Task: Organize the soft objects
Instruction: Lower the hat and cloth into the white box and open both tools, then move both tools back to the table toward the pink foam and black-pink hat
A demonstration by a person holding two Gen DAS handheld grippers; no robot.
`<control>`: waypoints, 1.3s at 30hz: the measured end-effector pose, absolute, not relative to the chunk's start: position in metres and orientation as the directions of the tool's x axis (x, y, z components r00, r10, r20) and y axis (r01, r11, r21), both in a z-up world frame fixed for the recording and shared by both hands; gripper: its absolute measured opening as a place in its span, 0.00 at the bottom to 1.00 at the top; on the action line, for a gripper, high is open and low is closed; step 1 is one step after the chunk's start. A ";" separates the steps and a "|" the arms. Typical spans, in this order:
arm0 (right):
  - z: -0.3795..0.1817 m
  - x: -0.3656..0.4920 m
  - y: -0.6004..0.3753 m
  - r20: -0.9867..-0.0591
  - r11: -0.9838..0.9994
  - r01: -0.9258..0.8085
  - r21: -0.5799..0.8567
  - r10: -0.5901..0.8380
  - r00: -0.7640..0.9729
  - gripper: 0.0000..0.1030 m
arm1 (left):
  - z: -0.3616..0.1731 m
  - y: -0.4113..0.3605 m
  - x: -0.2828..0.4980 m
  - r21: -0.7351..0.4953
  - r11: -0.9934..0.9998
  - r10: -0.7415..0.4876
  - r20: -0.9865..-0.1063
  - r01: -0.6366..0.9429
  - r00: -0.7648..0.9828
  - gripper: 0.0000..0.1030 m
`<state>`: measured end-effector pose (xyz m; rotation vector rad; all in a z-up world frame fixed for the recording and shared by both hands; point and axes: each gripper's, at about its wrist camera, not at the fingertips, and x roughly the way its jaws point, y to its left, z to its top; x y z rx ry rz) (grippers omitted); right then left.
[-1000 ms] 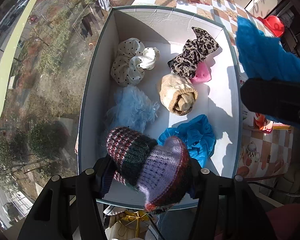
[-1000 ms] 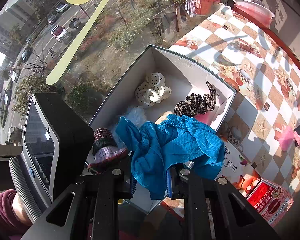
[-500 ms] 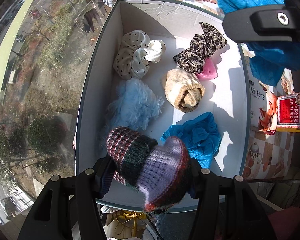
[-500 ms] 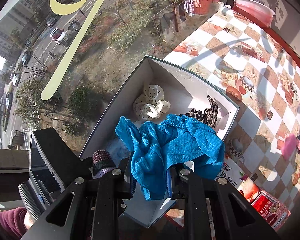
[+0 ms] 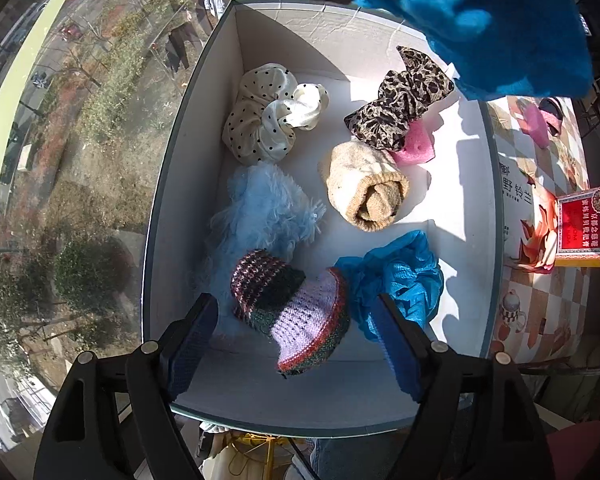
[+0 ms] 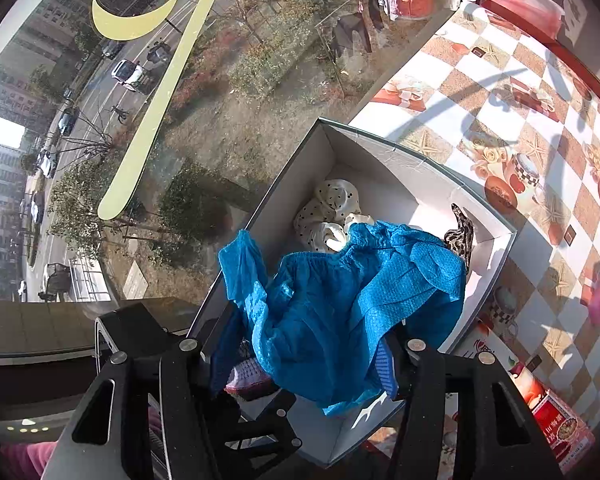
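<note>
A white box (image 5: 188,168) holds several soft things: a dotted cream scrunchie (image 5: 268,116), a leopard scrunchie (image 5: 404,112), a rolled beige sock (image 5: 364,188), a pale blue fluffy piece (image 5: 260,208), a crumpled blue cloth (image 5: 400,280). My left gripper (image 5: 296,340) is open above the box's near end. The striped knit hat (image 5: 292,312) lies loose between its fingers. My right gripper (image 6: 304,356) has its jaws apart, with a blue cloth (image 6: 340,300) draped between them over the box (image 6: 380,152). That cloth also shows in the left wrist view (image 5: 500,28), at the top right.
The box stands on a checkered tablecloth (image 6: 500,92) beside a window. A red carton (image 5: 584,224) and a pink soft piece (image 5: 536,124) lie on the table right of the box. A red basin (image 6: 520,4) stands at the far edge.
My left gripper has opened and let go of the knit hat, which now rests in the box. My right gripper has moved over the box and its jaws have spread around the blue cloth.
</note>
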<state>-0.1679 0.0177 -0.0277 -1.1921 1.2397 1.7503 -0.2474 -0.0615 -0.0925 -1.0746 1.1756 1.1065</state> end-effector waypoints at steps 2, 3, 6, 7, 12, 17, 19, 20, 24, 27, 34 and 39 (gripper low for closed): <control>-0.026 -0.166 0.020 -0.937 -0.317 -0.890 0.328 0.014 -0.350 0.69 | -0.090 -0.061 -0.248 -0.061 0.130 0.096 -0.993 -0.990 0.074 0.84; -0.026 -0.164 0.020 -0.939 -0.313 -0.893 0.322 0.013 -0.343 0.76 | -0.089 -0.061 -0.248 -0.068 0.122 0.105 -0.991 -0.990 0.081 0.85; -0.019 -0.152 0.022 -0.937 -0.280 -0.904 0.323 0.038 -0.347 0.99 | -0.084 -0.058 -0.250 -0.102 0.099 0.147 -0.982 -0.990 0.115 1.00; -0.017 -0.148 0.023 -0.936 -0.267 -0.907 0.326 0.043 -0.349 0.99 | -0.081 -0.057 -0.251 -0.113 0.094 0.162 -0.979 -0.989 0.127 1.00; -0.003 -0.119 0.025 -0.936 -0.193 -0.925 0.328 0.068 -0.346 0.99 | -0.066 -0.046 -0.240 -0.145 0.114 0.195 -0.967 -0.983 0.165 1.00; 0.012 -0.073 0.019 -0.928 -0.098 -0.931 0.350 0.100 -0.359 0.99 | -0.046 -0.031 -0.205 -0.152 0.200 0.206 -0.959 -0.968 0.194 1.00; 0.017 -0.051 0.016 -0.926 -0.051 -0.932 0.358 0.111 -0.362 0.99 | -0.039 -0.025 -0.188 -0.161 0.233 0.205 -0.956 -0.959 0.210 1.00; 0.018 -0.039 0.014 -0.925 -0.023 -0.932 0.361 0.117 -0.361 0.99 | -0.036 -0.023 -0.178 -0.165 0.249 0.203 -0.955 -0.954 0.218 1.00; 0.026 0.014 0.004 -0.924 0.085 -0.926 0.369 0.146 -0.355 0.99 | -0.029 -0.013 -0.135 -0.162 0.324 0.189 -0.954 -0.932 0.231 1.00; 0.030 0.055 -0.007 -0.926 0.163 -0.917 0.364 0.166 -0.338 0.99 | -0.022 -0.002 -0.105 -0.127 0.388 0.187 -0.959 -0.913 0.212 1.00; 0.031 0.150 -0.037 -0.929 0.348 -0.866 0.360 0.212 -0.302 0.99 | -0.022 0.013 -0.034 -0.101 0.501 0.143 -0.970 -0.860 0.197 1.00; 0.017 0.209 -0.056 -0.941 0.461 -0.823 0.332 0.222 -0.256 0.99 | -0.034 0.033 0.020 -0.080 0.566 0.099 -0.982 -0.821 0.164 1.00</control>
